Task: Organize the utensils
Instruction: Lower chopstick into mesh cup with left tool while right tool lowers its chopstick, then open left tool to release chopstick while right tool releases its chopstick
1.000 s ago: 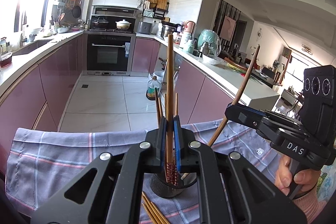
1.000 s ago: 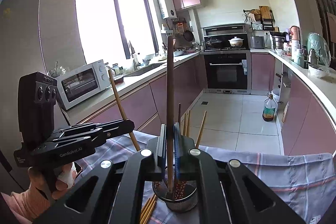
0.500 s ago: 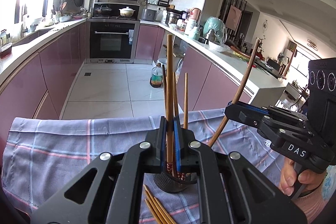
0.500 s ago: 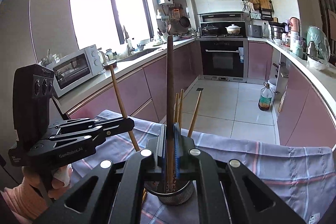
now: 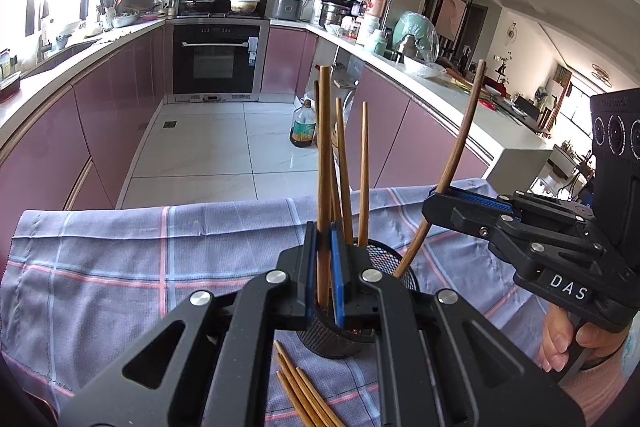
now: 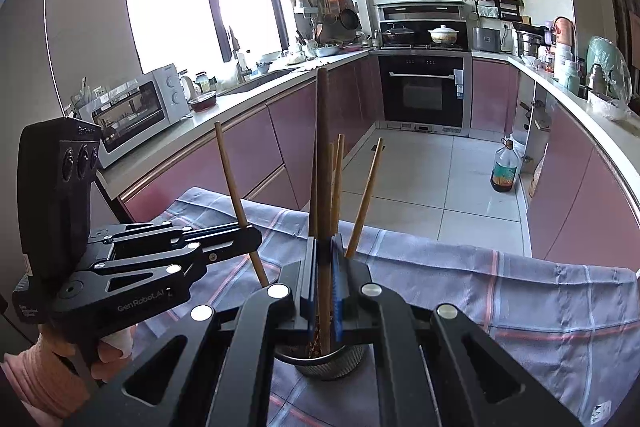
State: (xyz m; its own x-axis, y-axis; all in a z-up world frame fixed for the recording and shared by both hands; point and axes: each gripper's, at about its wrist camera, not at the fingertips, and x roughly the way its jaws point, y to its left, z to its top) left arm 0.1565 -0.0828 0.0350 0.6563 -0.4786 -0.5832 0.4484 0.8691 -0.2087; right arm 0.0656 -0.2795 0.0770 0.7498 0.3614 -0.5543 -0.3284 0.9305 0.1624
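Note:
A black mesh holder (image 5: 384,267) stands on a checked cloth (image 5: 140,259) and holds several wooden chopsticks (image 5: 362,171). My left gripper (image 5: 324,259) is shut on an upright chopstick (image 5: 323,147) whose lower end dips into the holder. My right gripper (image 6: 323,279) is shut on another upright chopstick (image 6: 322,155), also lowered into the holder (image 6: 348,359). Each gripper shows in the other's view, the right one (image 5: 434,205) and the left one (image 6: 250,235), each gripping its chopstick over the holder.
Several loose chopsticks (image 5: 304,395) lie on the cloth in front of the holder. Beyond the table edge are the tiled floor, pink cabinets (image 5: 120,99), an oven (image 5: 218,59) and an oil bottle (image 5: 302,129). A microwave (image 6: 136,111) stands on the left counter.
Both grippers have moved down with their chopsticks, whose lower ends now sit deeper in the holder. The views have tilted down, showing more cloth.

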